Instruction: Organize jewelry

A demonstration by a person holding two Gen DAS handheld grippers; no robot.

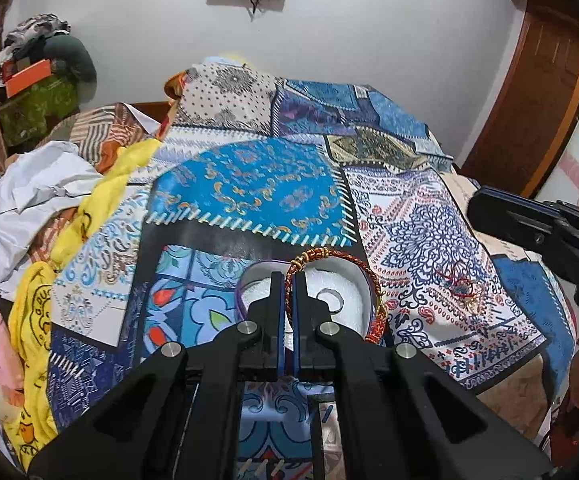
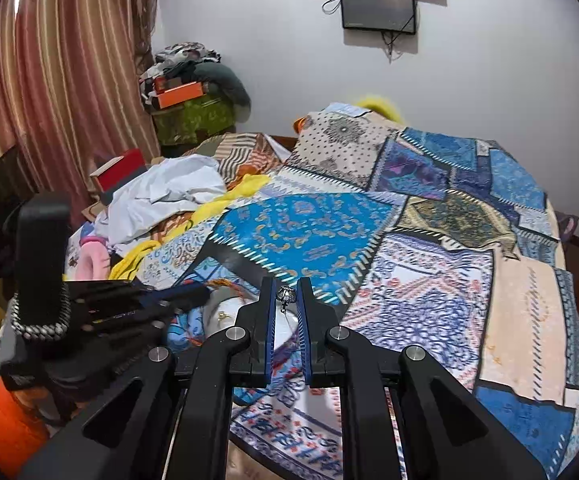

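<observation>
My left gripper (image 1: 288, 280) is shut on a red and gold braided bangle (image 1: 371, 280) and holds it over an open oval jewelry box (image 1: 351, 280) with a white lining and purple rim. A ring-shaped slot (image 1: 331, 300) shows in the lining. A red thread piece with small gold charms (image 1: 459, 286) lies on the patterned cloth right of the box. My right gripper (image 2: 286, 298) is shut on a small silver piece (image 2: 285, 294) that hangs between its tips, just right of the box (image 2: 225, 312). The left gripper (image 2: 177, 294) shows at the left of the right wrist view.
A patchwork blue cloth (image 1: 249, 188) covers the bed. Crumpled white and yellow clothes (image 1: 41, 196) pile up at the left. A striped curtain (image 2: 49, 80) and a cluttered stand (image 2: 193, 108) are at the far left. A wooden door frame (image 1: 537, 92) is at the right.
</observation>
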